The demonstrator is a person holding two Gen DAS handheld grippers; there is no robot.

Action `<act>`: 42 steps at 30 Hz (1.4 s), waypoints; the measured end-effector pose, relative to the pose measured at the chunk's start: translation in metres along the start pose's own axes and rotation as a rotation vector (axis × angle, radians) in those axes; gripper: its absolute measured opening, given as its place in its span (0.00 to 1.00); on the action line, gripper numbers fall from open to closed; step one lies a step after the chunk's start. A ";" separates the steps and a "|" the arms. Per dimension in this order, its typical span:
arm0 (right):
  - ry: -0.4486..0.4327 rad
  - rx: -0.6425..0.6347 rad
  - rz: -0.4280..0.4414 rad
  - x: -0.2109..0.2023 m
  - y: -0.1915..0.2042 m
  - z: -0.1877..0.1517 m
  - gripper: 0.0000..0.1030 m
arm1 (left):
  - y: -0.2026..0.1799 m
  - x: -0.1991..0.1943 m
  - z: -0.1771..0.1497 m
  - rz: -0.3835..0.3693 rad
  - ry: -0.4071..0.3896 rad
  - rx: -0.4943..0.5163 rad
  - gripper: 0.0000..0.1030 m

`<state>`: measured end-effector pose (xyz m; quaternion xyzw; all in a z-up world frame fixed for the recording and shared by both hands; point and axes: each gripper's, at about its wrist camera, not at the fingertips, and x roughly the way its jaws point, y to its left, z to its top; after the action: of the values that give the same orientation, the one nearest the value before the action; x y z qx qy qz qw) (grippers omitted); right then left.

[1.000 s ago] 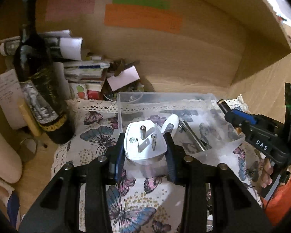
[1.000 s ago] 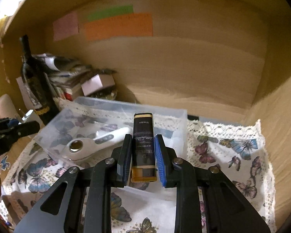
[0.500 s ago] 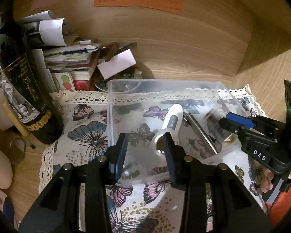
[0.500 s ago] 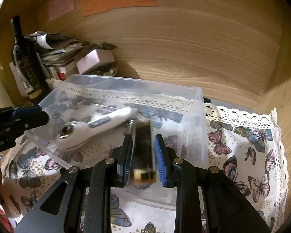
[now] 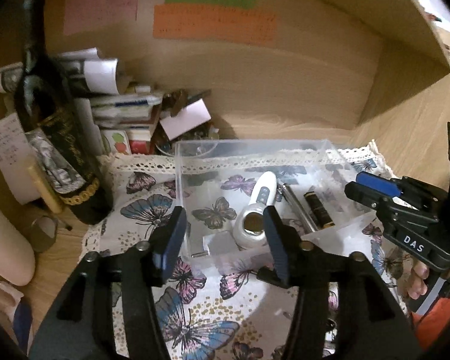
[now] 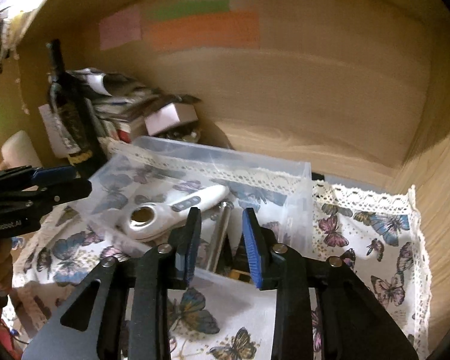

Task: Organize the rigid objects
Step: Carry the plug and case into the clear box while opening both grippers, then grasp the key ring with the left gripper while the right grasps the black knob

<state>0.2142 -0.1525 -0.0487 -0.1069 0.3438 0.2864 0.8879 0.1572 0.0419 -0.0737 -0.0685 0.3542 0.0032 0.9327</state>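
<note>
Now both grippers hang with fingers wide, holding nothing: left gripper [image 5: 223,237], right gripper [image 6: 220,240]. Lower centre, the clear bin [image 5: 255,145] holds the white device [image 5: 256,207] and dark tube [image 5: 318,210]. Careless reaching could knock the bin's thin wall.

left gripper [image 5: 223,237]: held white plug adapter [image 5: 219,244] 1.0 s ago, now spread wide and empty; adapter lies in clear bin [image 5: 255,145], lower centre | right gripper [image 6: 222,244]: clamped dark tube [image 5: 318,208] then, now parted; tube lies in bin beside metal pen [image 5: 297,207], centre right
</note>
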 end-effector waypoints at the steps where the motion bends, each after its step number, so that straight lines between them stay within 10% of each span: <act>1: -0.010 -0.004 0.004 -0.006 0.003 -0.001 0.29 | -0.002 -0.005 -0.001 0.001 -0.007 0.006 0.56; 9: -0.023 -0.010 0.027 -0.036 0.015 -0.025 0.38 | -0.015 -0.026 -0.026 -0.004 -0.006 0.043 0.71; 35: 0.237 0.021 0.175 -0.030 0.051 -0.124 0.41 | -0.050 -0.022 -0.118 -0.058 0.185 0.114 0.72; 42: 0.230 0.047 0.184 -0.031 0.046 -0.125 0.20 | -0.059 -0.017 -0.126 -0.087 0.221 0.120 0.73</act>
<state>0.1001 -0.1772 -0.1201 -0.0863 0.4580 0.3443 0.8150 0.0642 -0.0322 -0.1483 -0.0277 0.4510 -0.0661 0.8896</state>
